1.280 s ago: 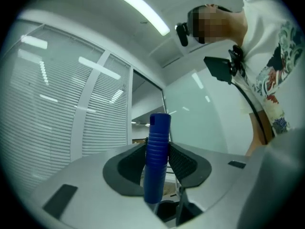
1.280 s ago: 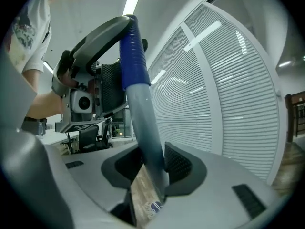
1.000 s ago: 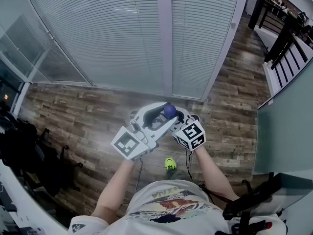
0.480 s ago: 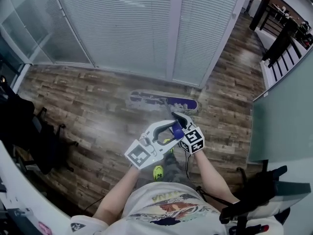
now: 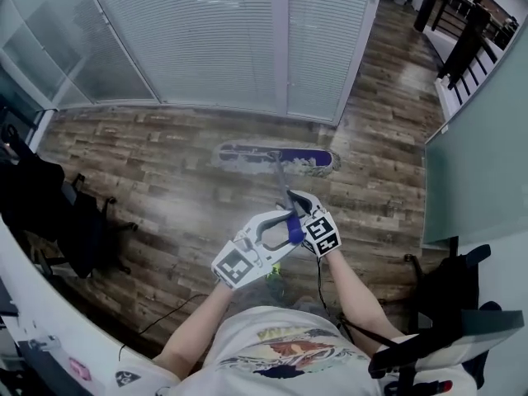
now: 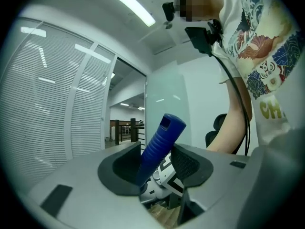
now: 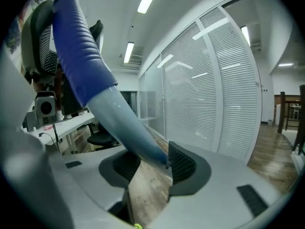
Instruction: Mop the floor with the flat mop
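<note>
Left gripper and right gripper, jaws just easing wider, loosely hold the blue-handled flat mop's pole; firmer clamping would steady strokes.

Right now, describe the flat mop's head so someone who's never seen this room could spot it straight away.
Find the wall of white blinds at the far edge of the wood-plank floor. Just in front of its base lies the mop head. It is the only long, flat, purple-edged pad there, with a thin pole rising from its middle.
</note>
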Available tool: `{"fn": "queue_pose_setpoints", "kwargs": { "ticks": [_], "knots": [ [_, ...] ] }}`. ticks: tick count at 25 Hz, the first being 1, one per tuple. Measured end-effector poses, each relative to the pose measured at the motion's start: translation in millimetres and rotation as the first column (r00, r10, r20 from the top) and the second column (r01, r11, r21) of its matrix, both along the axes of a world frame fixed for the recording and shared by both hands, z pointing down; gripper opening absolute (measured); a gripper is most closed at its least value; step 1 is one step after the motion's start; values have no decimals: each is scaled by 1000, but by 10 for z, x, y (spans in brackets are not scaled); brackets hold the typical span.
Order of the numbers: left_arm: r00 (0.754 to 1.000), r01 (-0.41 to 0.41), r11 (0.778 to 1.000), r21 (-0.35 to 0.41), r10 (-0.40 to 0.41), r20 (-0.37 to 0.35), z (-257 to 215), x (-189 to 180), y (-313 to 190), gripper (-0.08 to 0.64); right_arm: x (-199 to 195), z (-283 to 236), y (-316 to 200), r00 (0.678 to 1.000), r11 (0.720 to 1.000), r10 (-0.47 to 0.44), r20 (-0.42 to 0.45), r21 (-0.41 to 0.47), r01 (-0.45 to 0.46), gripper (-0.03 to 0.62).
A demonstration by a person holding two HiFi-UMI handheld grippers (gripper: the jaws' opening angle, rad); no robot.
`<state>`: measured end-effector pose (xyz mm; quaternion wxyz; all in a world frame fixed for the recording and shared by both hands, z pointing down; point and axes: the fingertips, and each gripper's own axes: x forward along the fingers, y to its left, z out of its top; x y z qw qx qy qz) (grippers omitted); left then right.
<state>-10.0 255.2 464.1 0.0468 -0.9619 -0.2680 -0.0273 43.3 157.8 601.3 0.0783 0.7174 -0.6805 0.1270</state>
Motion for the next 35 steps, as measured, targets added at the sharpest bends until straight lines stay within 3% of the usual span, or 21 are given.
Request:
{"fn": "queue_pose_setpoints", "kwargs": {
  "ticks": [11,17,21,29,35],
  "knots": [
    [999,-3,999,44,1,48,77,-1407,1750,178,-1449,50,1719,998,997,-64,5,-30,64,173],
    [1000,-4,1000,13,4,25,-39,-2010,2263,179,-2075,-32,2246,997,997,-76,13,-24,76,174],
    [999,1,1000,12,-1,34,114,-2094,2348,183,-2152,109,2322,996,993,-94,-9,-70,93,175],
    [1000,-14,999,-51,13,-25,90,-2043,2160,196,-2124,126,2149,989,986,-145,-5,-81,144,184],
    [999,-10,997,-82,5,-52,59,-1703,1785,198,-1775,111,1782,993,991,-118,6,-60,118,186]
  ]
}}
